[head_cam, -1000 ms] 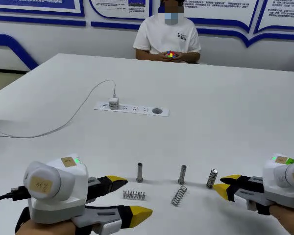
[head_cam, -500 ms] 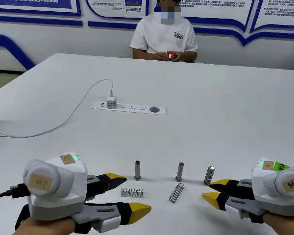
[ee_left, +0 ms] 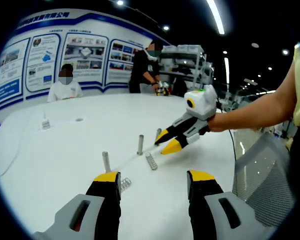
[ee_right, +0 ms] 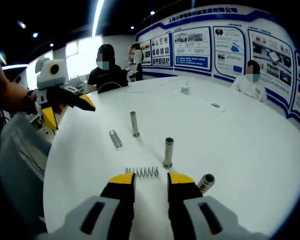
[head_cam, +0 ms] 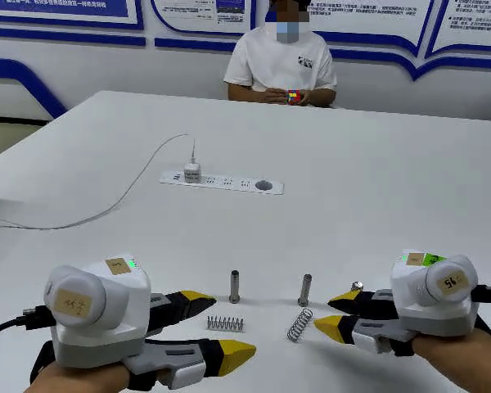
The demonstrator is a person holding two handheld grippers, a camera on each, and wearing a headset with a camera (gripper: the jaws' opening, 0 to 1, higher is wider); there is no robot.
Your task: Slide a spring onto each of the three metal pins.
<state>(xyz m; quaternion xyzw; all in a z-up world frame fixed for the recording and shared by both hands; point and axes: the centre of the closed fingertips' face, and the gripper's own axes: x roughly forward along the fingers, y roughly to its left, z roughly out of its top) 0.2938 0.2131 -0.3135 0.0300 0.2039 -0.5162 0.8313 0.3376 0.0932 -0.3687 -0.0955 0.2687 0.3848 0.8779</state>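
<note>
On the bench (head_cam: 393,205), near its front edge, one spring (ee_right: 142,172) lies just ahead of the right gripper (ee_right: 151,181). Its long axis runs across the jaws, and it is close beside the middle pin (ee_right: 167,152). These jaws stand narrowly apart and hold nothing. The other spring (head_cam: 225,324) lies along the front edge, before the left pin (head_cam: 234,286) and nearer to the left gripper (head_cam: 217,327), whose jaws are wide and empty. The right gripper is probably the one to take its spring, by the middle.

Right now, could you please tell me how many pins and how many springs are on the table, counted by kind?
Metal pins: 3
Loose springs: 2
Spring on a pin: 1
Total: 6
</note>
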